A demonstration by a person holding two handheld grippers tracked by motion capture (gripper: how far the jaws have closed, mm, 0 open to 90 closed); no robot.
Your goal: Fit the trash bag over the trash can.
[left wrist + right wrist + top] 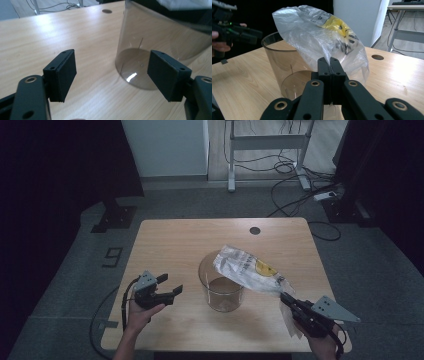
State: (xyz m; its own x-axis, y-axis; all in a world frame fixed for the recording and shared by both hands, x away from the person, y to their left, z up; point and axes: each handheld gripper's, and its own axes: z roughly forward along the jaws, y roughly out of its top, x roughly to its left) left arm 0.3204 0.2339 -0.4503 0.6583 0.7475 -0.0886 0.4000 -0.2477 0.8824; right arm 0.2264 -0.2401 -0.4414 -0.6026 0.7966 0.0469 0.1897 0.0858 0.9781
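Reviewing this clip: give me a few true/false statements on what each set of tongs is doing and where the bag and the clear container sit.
1. The right tongs are shut on the plastic bag. True.
2. The left tongs grip the container's rim. False: their jaws stand open, holding nothing, to the left of the clear container and apart from it.
3. The bag lies flat on the table. False: it is held up in the air, partly over the container's mouth.
4. The container stands upright on the table. True.
5. The bag is plain, with no print. False: it carries a yellow patch and dark print.
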